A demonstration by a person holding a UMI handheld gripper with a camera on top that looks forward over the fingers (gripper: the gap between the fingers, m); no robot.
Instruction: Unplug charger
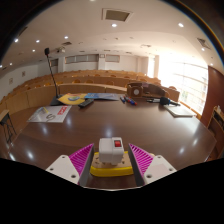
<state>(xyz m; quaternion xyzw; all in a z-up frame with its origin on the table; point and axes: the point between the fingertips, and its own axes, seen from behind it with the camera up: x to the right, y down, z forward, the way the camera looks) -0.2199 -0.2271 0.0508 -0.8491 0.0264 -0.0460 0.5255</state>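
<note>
A white charger (110, 150) with a red patch on its top sits plugged into a flat yellow socket block (111, 169) on the dark wooden table (150, 125). My gripper (111, 160) is open around it. The charger stands between the pink pads (82, 157), with a narrow gap at each side. The yellow block reaches nearly to both pads. The block's near edge is hidden below the fingers.
Beyond the fingers lie a yellow disc (72, 98) on a blue sheet, a magazine (48, 114) to the left, a dark brown box (148, 90) at the far right and a paper (181, 110). A tripod (47, 62) stands at the far left.
</note>
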